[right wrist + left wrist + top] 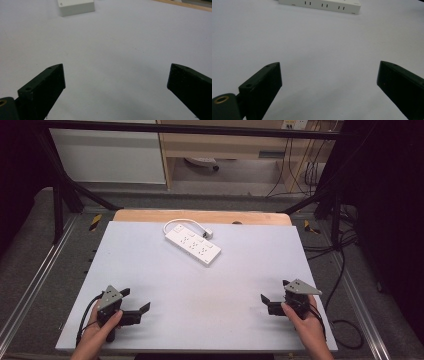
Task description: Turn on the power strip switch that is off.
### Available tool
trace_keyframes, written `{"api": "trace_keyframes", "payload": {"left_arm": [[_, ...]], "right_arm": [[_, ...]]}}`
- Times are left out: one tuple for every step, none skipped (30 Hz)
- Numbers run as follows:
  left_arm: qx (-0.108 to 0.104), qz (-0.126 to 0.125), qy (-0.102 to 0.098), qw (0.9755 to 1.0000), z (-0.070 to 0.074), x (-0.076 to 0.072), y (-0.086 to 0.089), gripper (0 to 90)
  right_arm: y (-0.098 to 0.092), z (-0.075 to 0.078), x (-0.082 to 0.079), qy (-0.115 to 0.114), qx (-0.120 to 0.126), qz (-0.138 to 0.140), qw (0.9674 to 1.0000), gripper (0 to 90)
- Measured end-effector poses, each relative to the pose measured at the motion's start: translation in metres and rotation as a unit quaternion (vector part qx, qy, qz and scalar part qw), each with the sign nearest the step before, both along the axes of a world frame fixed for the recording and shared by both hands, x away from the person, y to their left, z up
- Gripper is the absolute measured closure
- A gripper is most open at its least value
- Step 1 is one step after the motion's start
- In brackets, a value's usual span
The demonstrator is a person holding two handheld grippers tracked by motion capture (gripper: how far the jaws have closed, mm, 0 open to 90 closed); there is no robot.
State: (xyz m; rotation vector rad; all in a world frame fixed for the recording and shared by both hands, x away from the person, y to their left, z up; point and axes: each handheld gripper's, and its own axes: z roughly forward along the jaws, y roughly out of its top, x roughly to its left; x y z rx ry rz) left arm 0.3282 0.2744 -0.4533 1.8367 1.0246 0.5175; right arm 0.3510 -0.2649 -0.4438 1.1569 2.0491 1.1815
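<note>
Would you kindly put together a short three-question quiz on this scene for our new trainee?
1. True or false: the left gripper is shut on the power strip.
2. Multiple choice: where does the power strip lie on the table? A) by its near edge, between the grippers; B) in its far half, apart from both grippers; C) under the right gripper.
3. Fill in: the strip's cable and plug are coloured ____.

Key
1. False: its jaws stand wide open over bare table, and the strip is farther off.
2. B.
3. White.
</note>
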Motion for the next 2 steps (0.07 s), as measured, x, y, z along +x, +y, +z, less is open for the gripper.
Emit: {"api": "trace_keyframes", "payload": {"left_arm": [[0.008,0.003,-0.01,0.9999,0.001,-0.0001,0.0004,6.1],[0.011,0.002,-0.013,0.9999,0.0024,-0.0006,0.0007,6.2]], "right_arm": [[-0.0004,-0.0011,0.0004,0.003,-0.004,0.0,1.0,2.1],[-0.0006,-0.0022,0.0012,0.007,-0.008,0.0,0.9999,2.2]]}}
